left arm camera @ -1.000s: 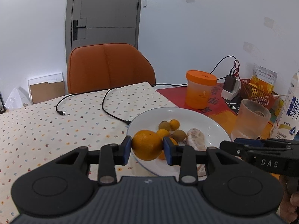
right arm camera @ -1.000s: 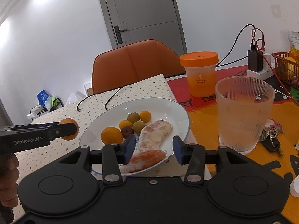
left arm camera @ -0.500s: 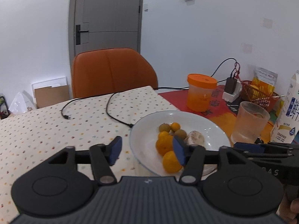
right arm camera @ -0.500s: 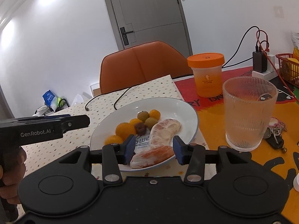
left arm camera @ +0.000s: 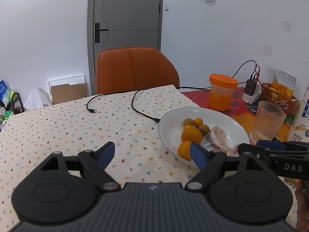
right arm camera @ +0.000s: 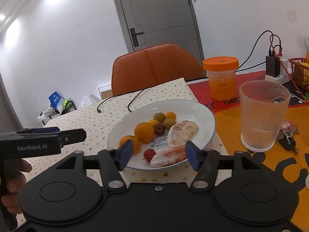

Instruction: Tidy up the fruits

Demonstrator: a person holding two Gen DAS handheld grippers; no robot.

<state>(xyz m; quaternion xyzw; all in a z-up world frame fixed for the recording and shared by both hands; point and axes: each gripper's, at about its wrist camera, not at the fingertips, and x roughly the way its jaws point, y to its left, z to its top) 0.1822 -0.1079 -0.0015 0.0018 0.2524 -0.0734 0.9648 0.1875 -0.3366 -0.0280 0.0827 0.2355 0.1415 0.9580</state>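
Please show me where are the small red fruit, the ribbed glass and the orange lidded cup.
small red fruit [right arm camera: 148, 153], right wrist view, on its round body.
ribbed glass [right arm camera: 263, 116], right wrist view, on its side wall.
orange lidded cup [right arm camera: 220, 62], right wrist view, on its lid.

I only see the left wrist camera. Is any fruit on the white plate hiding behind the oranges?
Observer: Yes. The right wrist view shows a small red fruit on the plate, near its front rim.
Child: Wow! Anything else hiding?
Observer: A dark brown fruit sits right beside the big orange, on the side your camera can't see.
Child: Is the other hand-held gripper holding something?
Observer: No. The right hand-held gripper is open and grips nothing.
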